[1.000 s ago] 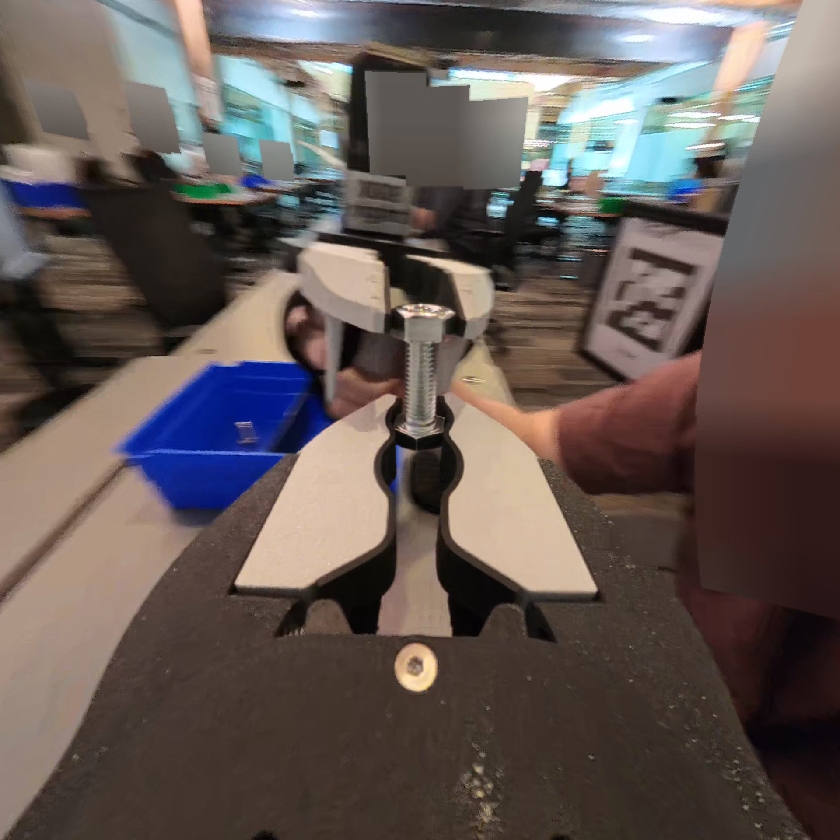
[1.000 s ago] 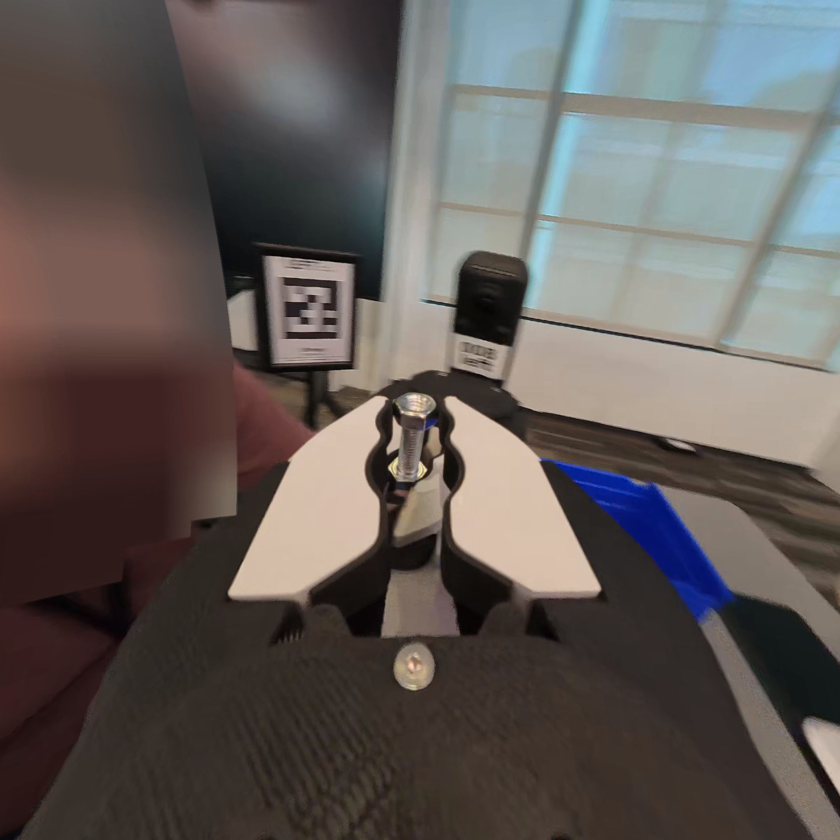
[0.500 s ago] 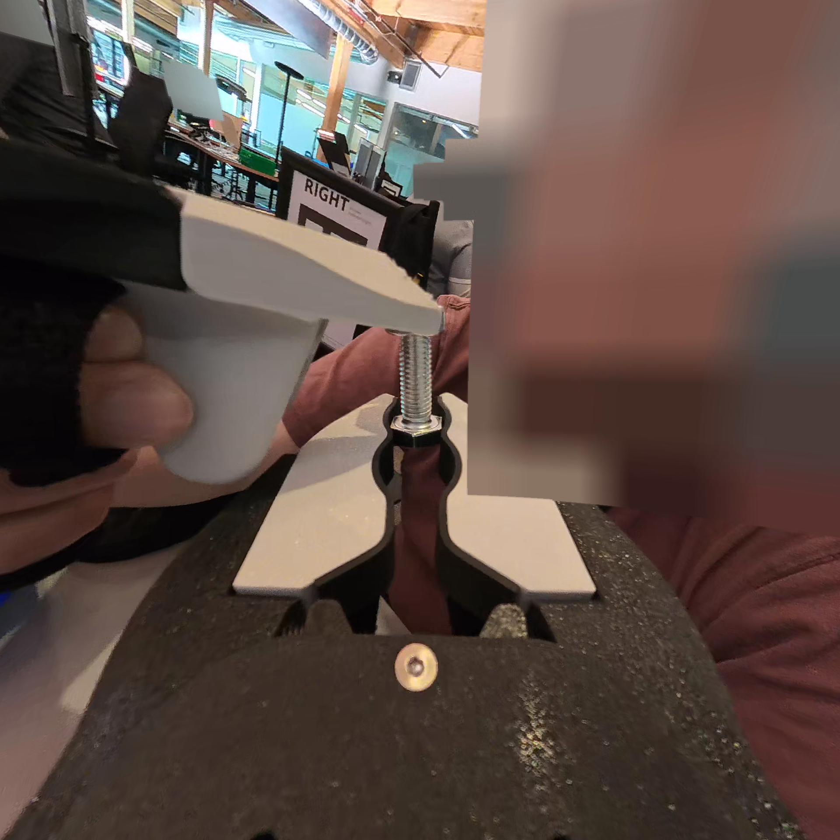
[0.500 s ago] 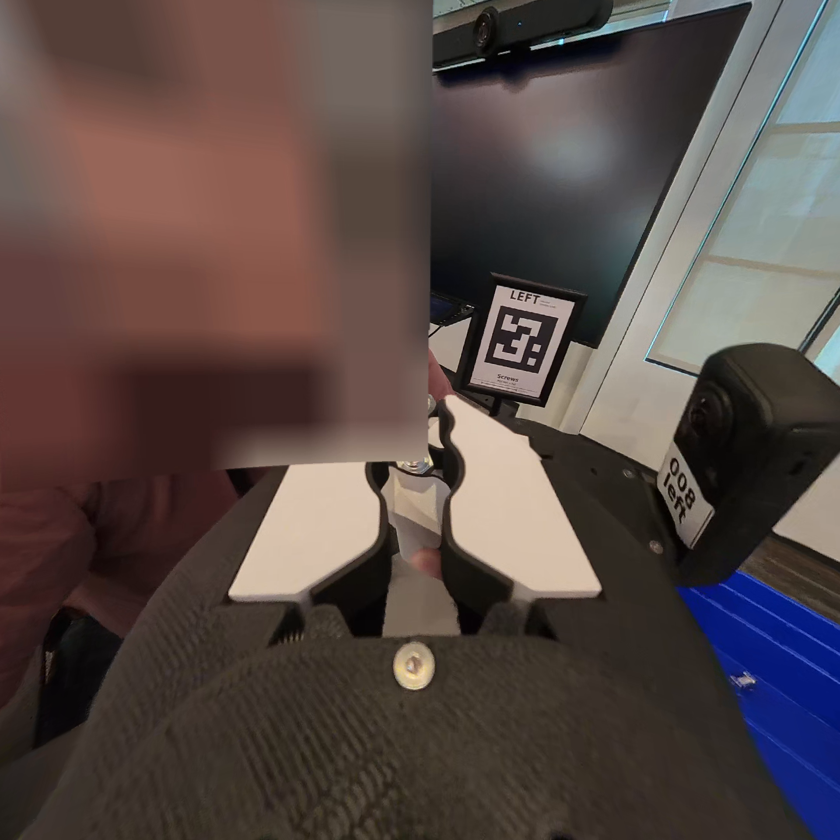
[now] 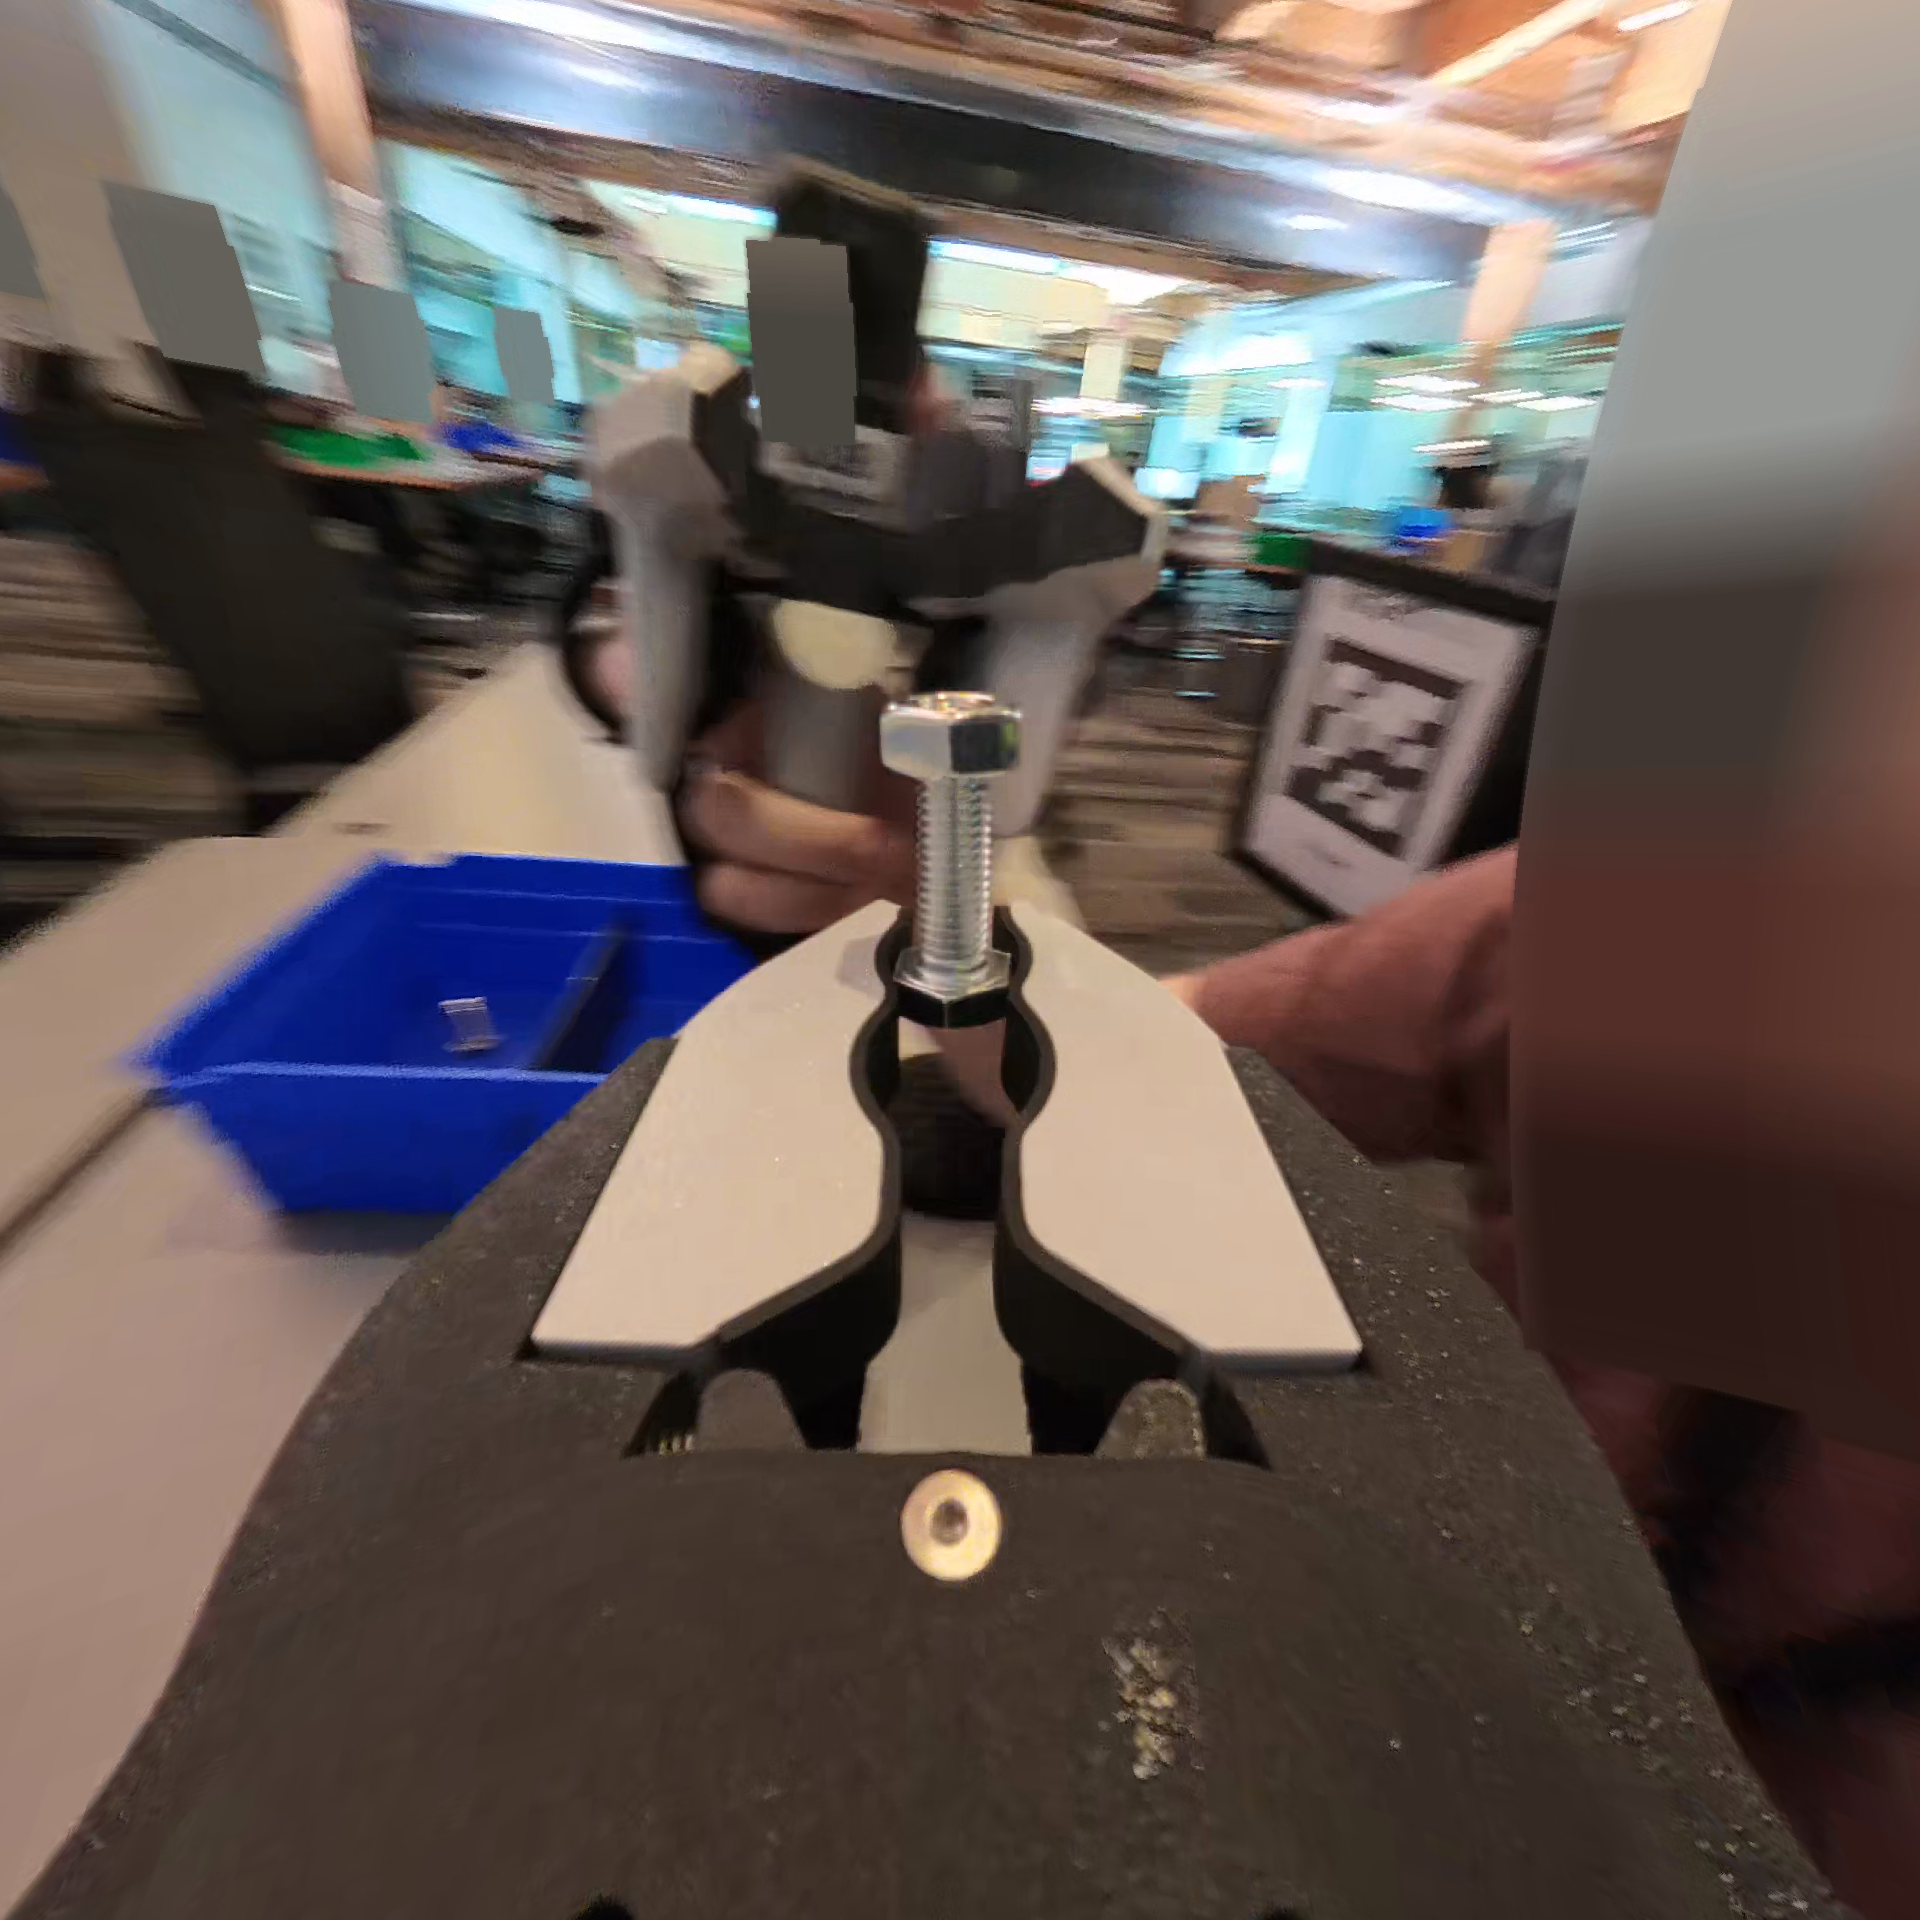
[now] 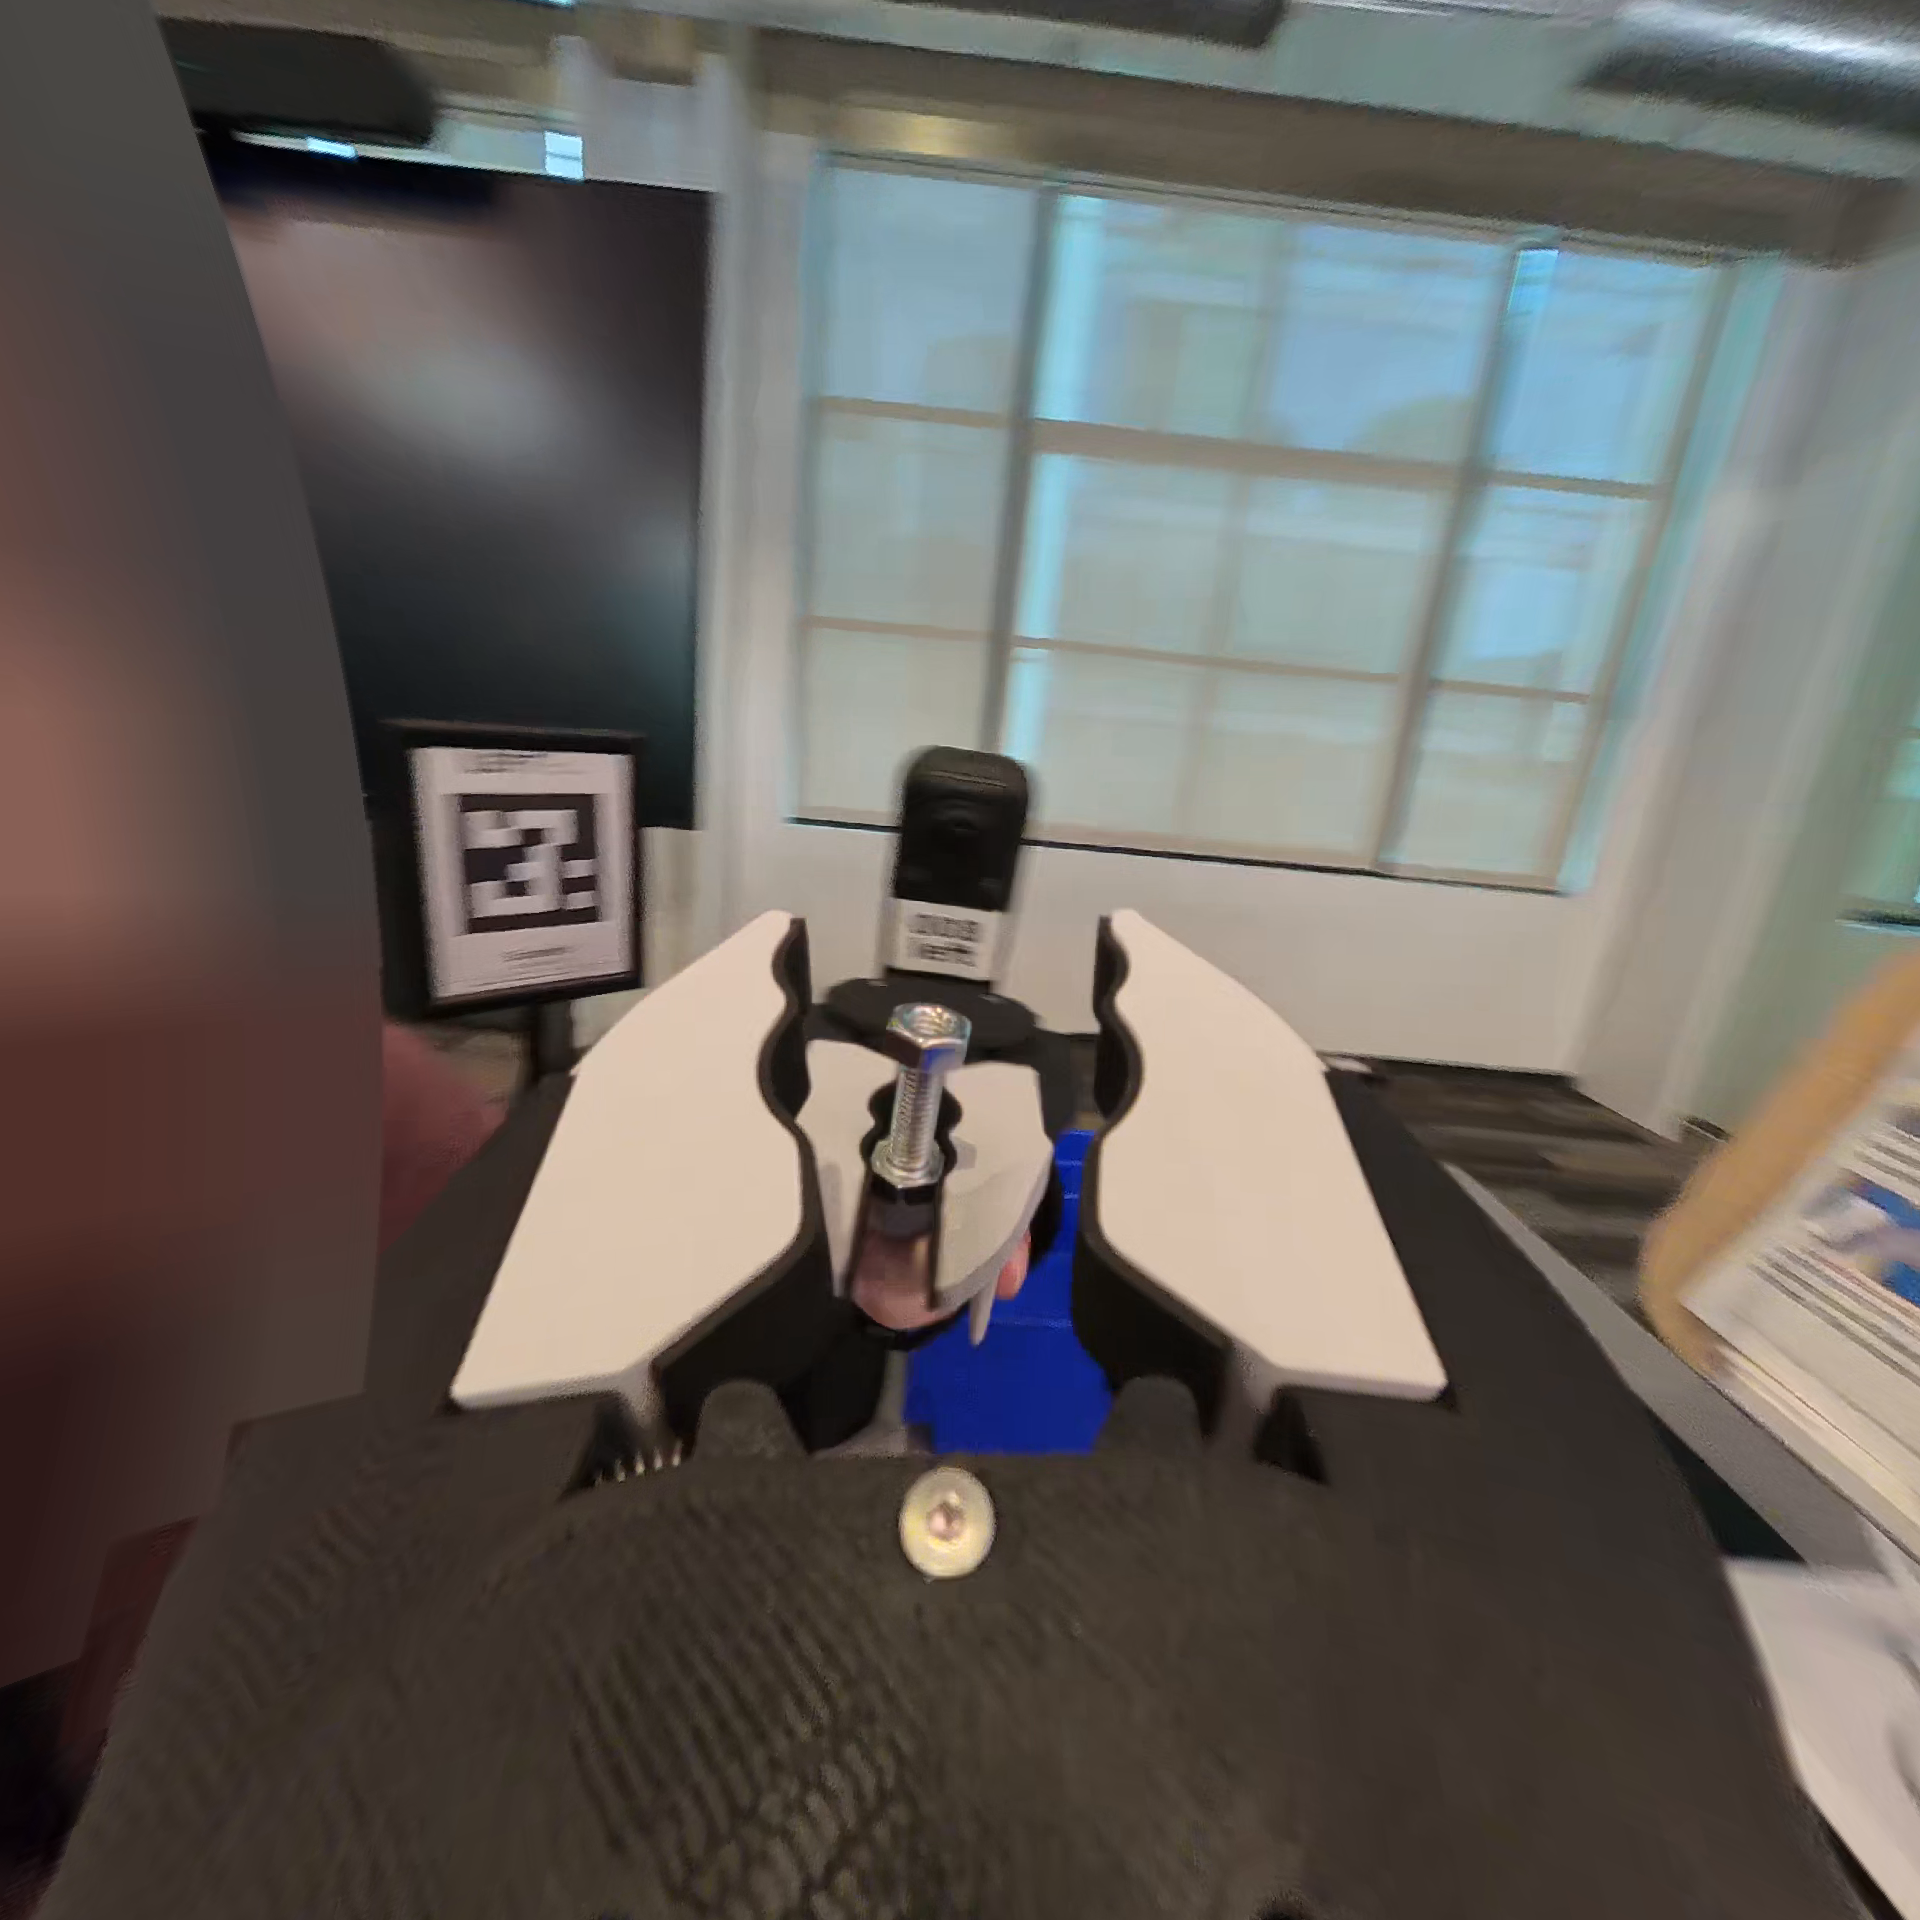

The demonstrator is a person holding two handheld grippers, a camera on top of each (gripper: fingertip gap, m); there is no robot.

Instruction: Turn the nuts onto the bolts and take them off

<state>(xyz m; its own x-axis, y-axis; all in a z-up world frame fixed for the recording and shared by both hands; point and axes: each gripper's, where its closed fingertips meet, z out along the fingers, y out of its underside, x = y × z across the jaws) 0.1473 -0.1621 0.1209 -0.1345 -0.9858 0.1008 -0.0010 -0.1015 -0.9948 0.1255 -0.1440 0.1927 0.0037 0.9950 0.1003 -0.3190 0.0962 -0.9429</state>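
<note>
In the left wrist view, the left gripper (image 5: 951, 971) sits at the centre of the frame with its 2 grey fingers (image 5: 764, 1132) pressed together on a shiny hexagonal steel nut (image 5: 950, 982), pinched in the notch near their tips. A silver threaded steel bolt (image 5: 952, 831) stands upright out of that nut, hex head at the top, its shank bare between head and nut. Behind it, in the upper middle of the frame, the right gripper (image 5: 873, 582) appears blurred, its fingers spread wide and touching nothing, with a person's bare hand (image 5: 790, 842) wrapped around its handle. A blue rectangular plastic bin (image 5: 343, 1060) rests on the pale grey tabletop (image 5: 125, 1382) at the left, holding a small metal piece (image 5: 465, 1023) too blurred to identify. A framed black-and-white marker sign (image 5: 1371, 748) stands at the right, beside a dark red sleeve (image 5: 1371, 997). In the right wrist view, the right gripper (image 6: 945, 987) has its white fingers (image 6: 665, 1174) wide apart around empty space, and the bolt (image 6: 920, 1091) shows between them, farther off, slightly tilted, its nut (image 6: 906, 1164) clamped in the left gripper (image 6: 909, 1195) facing the camera.
</note>
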